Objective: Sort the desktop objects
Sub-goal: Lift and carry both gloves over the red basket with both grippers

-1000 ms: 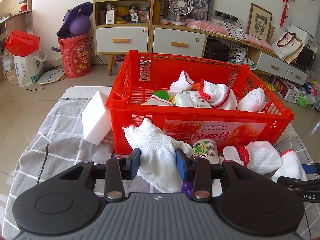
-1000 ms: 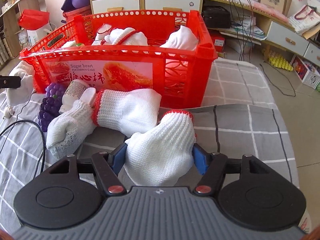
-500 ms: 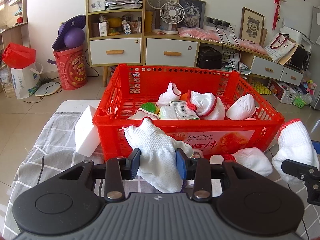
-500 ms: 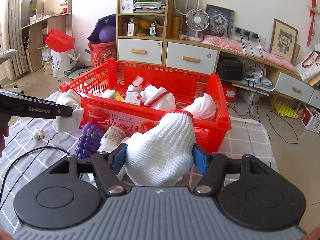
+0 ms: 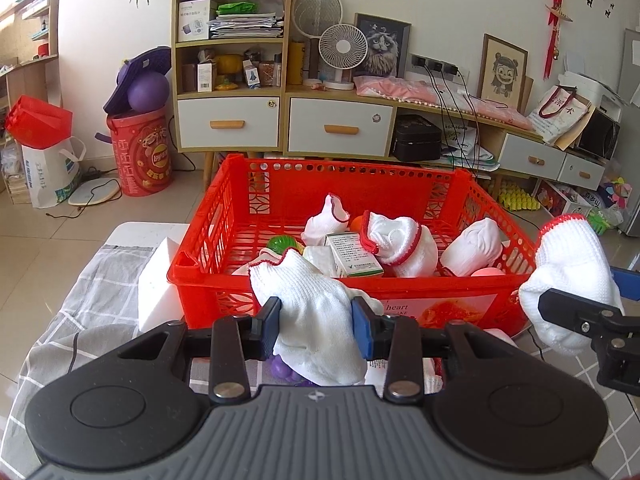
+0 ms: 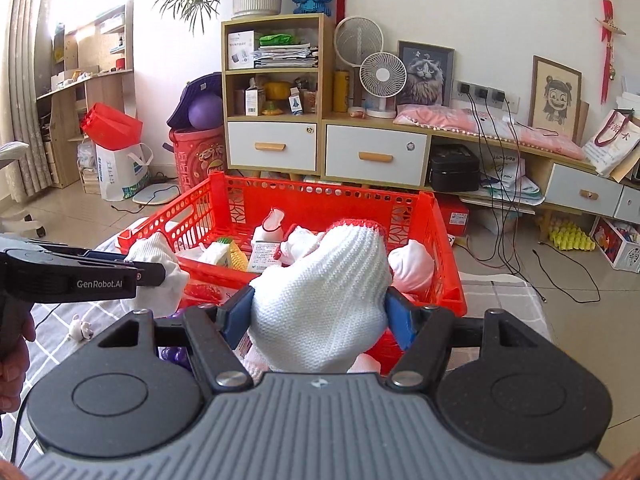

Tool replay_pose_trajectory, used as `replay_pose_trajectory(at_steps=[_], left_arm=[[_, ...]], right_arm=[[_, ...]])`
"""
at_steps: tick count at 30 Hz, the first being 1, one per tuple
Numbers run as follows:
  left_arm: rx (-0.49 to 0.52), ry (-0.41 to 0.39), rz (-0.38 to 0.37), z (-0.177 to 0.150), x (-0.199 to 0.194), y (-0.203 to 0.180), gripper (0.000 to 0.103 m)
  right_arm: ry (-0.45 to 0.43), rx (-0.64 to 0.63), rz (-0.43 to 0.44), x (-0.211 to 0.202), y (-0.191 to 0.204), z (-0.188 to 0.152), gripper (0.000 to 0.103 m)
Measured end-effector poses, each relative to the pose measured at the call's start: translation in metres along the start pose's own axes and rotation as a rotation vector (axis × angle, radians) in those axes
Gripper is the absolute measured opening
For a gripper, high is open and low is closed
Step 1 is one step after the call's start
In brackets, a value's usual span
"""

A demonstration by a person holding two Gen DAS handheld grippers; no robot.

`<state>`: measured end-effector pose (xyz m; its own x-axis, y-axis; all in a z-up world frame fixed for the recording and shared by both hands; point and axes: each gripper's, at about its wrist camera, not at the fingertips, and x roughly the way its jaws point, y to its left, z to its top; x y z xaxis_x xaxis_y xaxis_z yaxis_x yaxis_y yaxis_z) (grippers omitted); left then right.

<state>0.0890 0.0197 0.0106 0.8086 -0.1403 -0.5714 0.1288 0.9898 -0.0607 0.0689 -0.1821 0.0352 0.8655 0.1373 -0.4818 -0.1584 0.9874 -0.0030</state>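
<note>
Both claws loaded. Left gripper point(image 5: 316, 322) is clenched on a white knit work glove with red cuff trim point(image 5: 310, 320), held just in front of the near wall of the red slotted plastic basket point(image 5: 208, 240). Right gripper point(image 6: 318, 318) is clamped on a second white knit glove with a red cuff point(image 6: 324, 296), raised near the basket's front right corner. Neither glove is over the rim yet.

Already in the basket: several more white gloves point(image 5: 394, 240), a small white-and-green carton point(image 5: 354, 256), something green and round, something orange.

Left out on the grey checked tablecloth point(image 5: 92, 288): a white foam block point(image 5: 154, 288) touching the basket's left side, purple toy grapes point(image 6: 174, 354) partly hidden under the grippers, maybe more white fabric below, hard to tell.

Judgement: well past halfway; drop these two gloves, then collect the few leftovers.
</note>
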Motion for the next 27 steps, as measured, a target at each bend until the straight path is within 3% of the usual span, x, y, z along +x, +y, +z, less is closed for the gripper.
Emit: replay_pose_trajectory(at_steps=[8, 27], left_arm=[[0.034, -0.046, 0.025, 0.014, 0.006, -0.012, 0.04], [-0.056, -0.094, -0.009, 0.032, 0.024, -0.003, 0.039]], right_arm=[[-0.004, 0.022, -0.023, 0.019, -0.005, 0.009, 0.067], [0.004, 0.086, -0.047, 0.057, -0.012, 0.024, 0.067]])
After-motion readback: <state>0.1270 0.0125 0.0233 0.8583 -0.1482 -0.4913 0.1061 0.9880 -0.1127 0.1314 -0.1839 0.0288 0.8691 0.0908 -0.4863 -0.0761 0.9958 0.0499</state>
